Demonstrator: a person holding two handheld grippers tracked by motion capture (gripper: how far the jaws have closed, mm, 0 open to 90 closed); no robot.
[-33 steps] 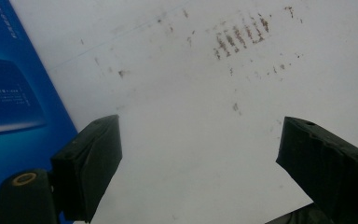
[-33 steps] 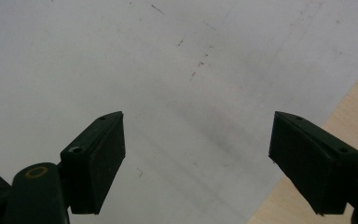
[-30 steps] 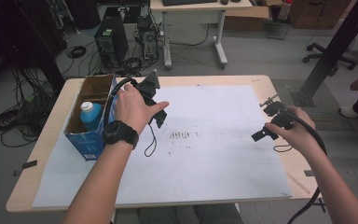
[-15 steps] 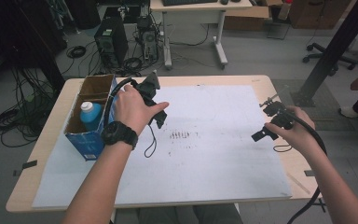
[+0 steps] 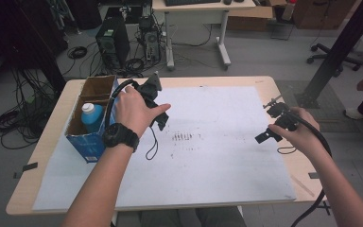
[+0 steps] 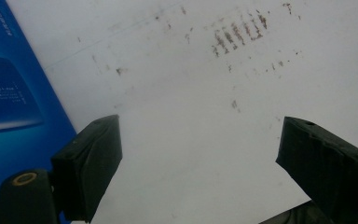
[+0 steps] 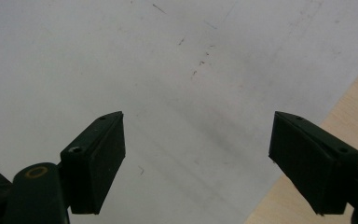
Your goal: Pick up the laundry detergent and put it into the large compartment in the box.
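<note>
High view has blue bottle [image 5: 91,116] upright in box [image 5: 86,141] beside left gripper [image 5: 157,113]; gripper views: L & R gripper [image 7: 196,154] jaws wide, nothing betw.

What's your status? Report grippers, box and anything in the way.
Left gripper open, empty, beside blue box. Right gripper open, empty, over white sheet. Bottle upright in box. Nothing in the way.
</note>
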